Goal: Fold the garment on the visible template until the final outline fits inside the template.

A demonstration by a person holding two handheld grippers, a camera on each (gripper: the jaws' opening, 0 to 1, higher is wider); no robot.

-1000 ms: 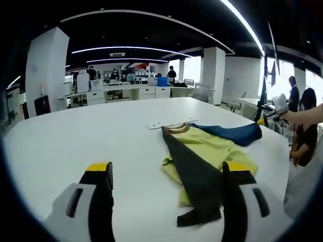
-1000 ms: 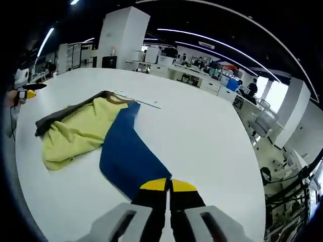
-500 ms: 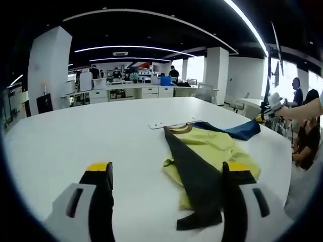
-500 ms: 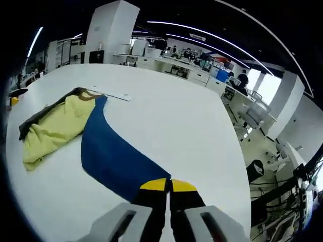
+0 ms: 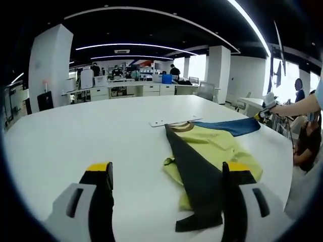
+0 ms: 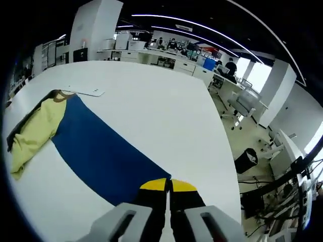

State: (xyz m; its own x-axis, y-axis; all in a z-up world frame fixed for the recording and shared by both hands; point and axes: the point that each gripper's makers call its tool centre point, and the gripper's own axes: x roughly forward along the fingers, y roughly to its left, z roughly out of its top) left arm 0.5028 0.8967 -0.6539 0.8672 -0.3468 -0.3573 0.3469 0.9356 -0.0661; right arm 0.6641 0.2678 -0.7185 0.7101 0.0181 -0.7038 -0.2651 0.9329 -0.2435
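Observation:
A garment lies on the white table [image 5: 60, 146]: a yellow body [image 5: 214, 146], a black sleeve [image 5: 194, 181] and a blue sleeve [image 5: 232, 126]. In the left gripper view my left gripper [image 5: 166, 174] hovers open over the table, its right jaw beside the black sleeve. The right gripper [image 5: 263, 112] shows far right there, holding the blue sleeve's end. In the right gripper view my right gripper [image 6: 167, 185] is shut on the blue sleeve [image 6: 101, 156], stretched out from the yellow body [image 6: 33, 131]. A thin white template strip [image 5: 169, 121] lies by the collar [image 5: 180, 127].
The table's edge [image 6: 229, 166] runs close to the right gripper, with a black bin [image 6: 246, 160] and a chair [image 6: 241, 107] on the floor beyond. Desks and people stand in the background office [image 5: 136, 83]. A person's arm [image 5: 303, 105] reaches in at right.
The right gripper has pulled the blue sleeve outward, away from the yellow body, so it now lies stretched long and flat. The left gripper has stayed put and open.

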